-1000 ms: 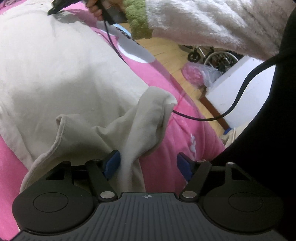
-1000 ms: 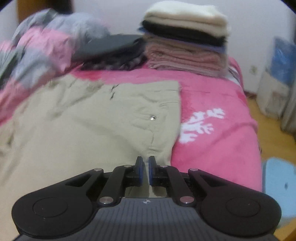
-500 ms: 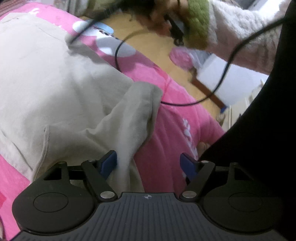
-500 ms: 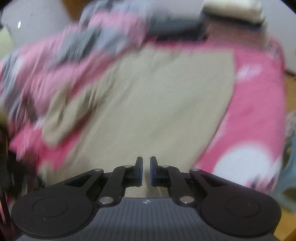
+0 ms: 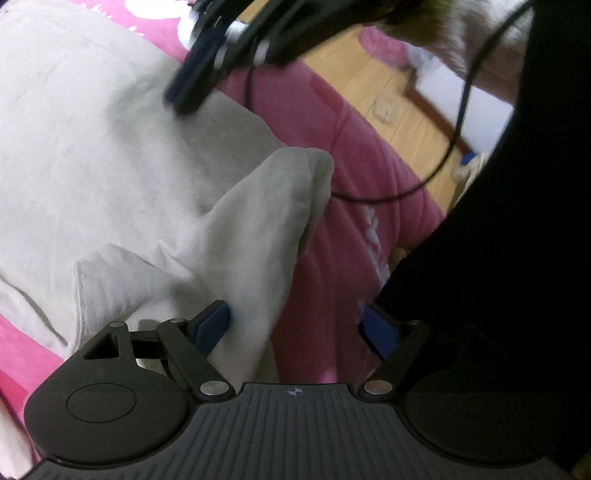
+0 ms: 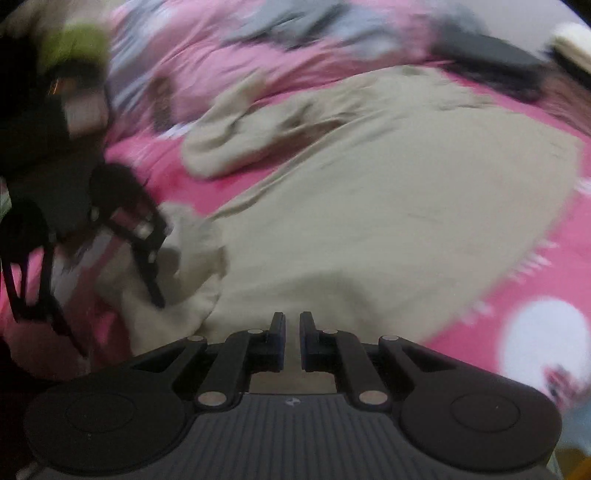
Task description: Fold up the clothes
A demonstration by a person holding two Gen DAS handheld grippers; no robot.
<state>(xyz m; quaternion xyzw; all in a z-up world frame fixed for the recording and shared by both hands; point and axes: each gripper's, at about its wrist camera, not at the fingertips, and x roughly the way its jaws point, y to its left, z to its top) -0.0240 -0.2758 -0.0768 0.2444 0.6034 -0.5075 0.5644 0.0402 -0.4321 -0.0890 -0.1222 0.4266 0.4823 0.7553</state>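
Observation:
Beige trousers [image 5: 92,147] lie spread on a pink bedspread [image 5: 332,122]. One corner of them stands up in a loose fold [image 5: 266,221] that reaches back between the jaws of my left gripper [image 5: 295,319]. Those jaws are opening wide; the fold rests against the left pad [image 5: 214,325] only, and the right pad is clear of it. My right gripper [image 6: 291,326] is shut with nothing in it and hovers over the trousers [image 6: 369,206]. The left wrist view shows it as a blur [image 5: 199,70] above the cloth. In the right wrist view the left gripper [image 6: 122,236] appears at the left edge.
A dark garment [image 6: 491,51] and a pale folded stack [image 6: 569,33] sit at the far end of the bed. Wooden floor [image 5: 369,85] runs beside the bed. A black cable [image 5: 454,147] hangs across it. The person's dark clothing [image 5: 517,258] fills the right side.
The left jaws have spread wider and the fold now leans on one pad only. The right gripper swung from the waistband end across the trousers toward the left gripper.

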